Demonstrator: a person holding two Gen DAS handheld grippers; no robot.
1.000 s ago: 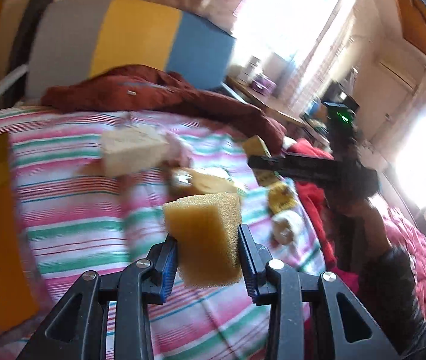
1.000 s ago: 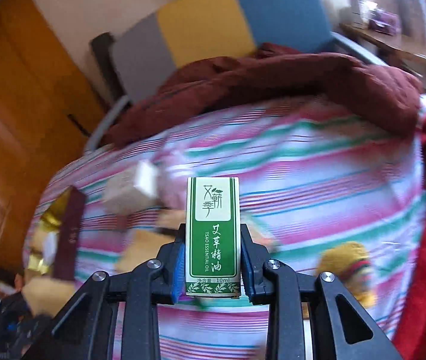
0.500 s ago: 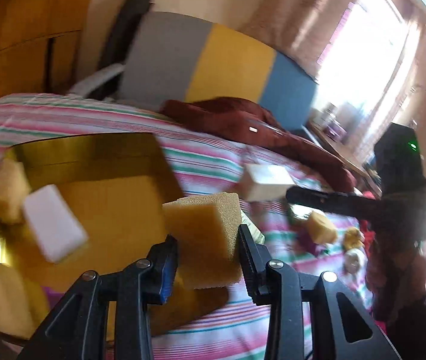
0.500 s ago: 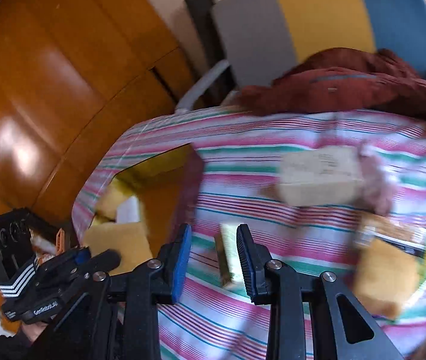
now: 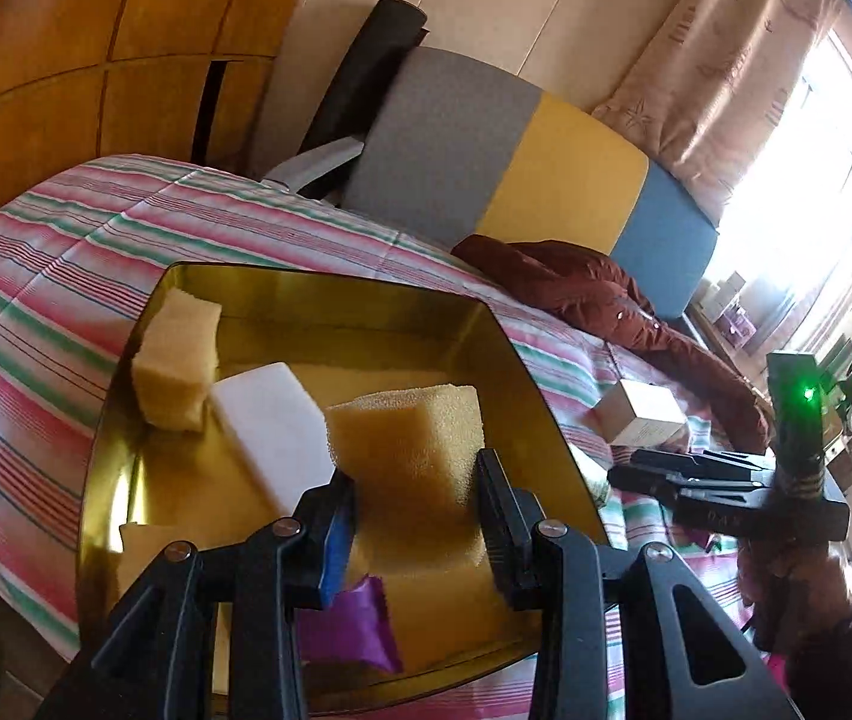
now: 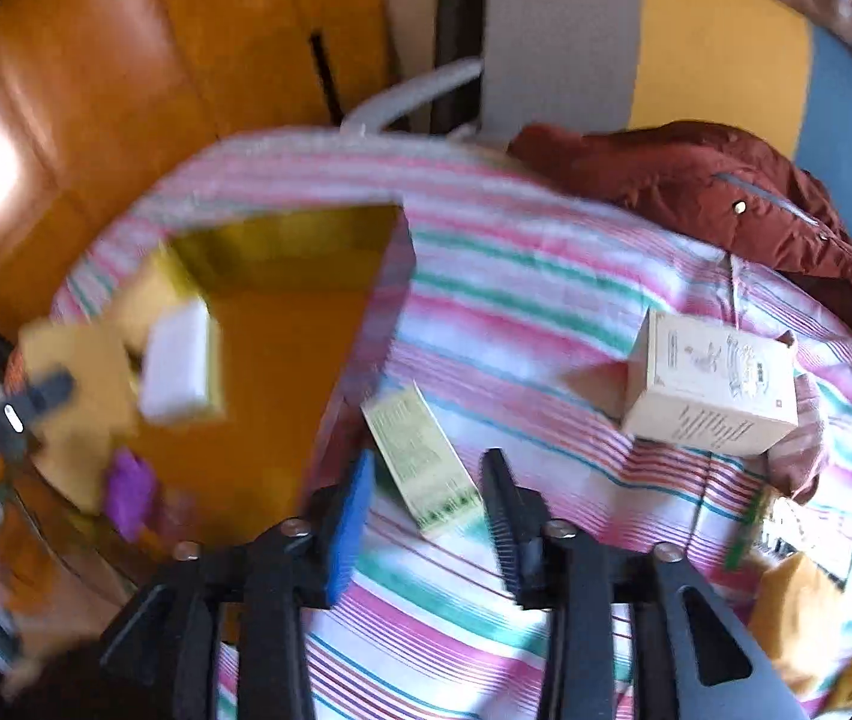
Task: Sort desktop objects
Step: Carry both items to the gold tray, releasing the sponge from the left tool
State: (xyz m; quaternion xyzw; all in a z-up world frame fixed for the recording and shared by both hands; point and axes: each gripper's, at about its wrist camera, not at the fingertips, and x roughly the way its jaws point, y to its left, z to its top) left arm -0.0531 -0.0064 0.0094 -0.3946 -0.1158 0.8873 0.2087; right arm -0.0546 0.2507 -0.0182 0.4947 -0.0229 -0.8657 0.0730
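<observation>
My left gripper (image 5: pixel 417 480) is shut on a yellow sponge (image 5: pixel 408 450) and hangs over the gold tray (image 5: pixel 330 300). In the tray lie another yellow sponge (image 5: pixel 177 360), a white block (image 5: pixel 276 426) and a purple piece (image 5: pixel 354 624). My right gripper (image 6: pixel 426 468) points down at the striped cloth just right of the tray (image 6: pixel 282 240), and its jaws are opening. The small green-and-white oil box (image 6: pixel 426 456) lies tilted on the cloth between the fingers, and the pads do not press it. The right gripper (image 5: pixel 636 468) also shows in the left wrist view, beside the tray's right edge.
A beige carton (image 6: pixel 714 384) stands on the striped cloth (image 6: pixel 546 276) to the right, with a dark red jacket (image 6: pixel 726 180) behind it. Another yellow sponge (image 6: pixel 798 606) lies at the right edge. A grey, yellow and blue chair back (image 5: pixel 516 168) and wooden panelling (image 5: pixel 96 60) stand behind.
My left gripper has carried the sponge from over the cloth to over the gold tray. My right gripper has swung toward the tray, let go of the oil box and spread its jaws.
</observation>
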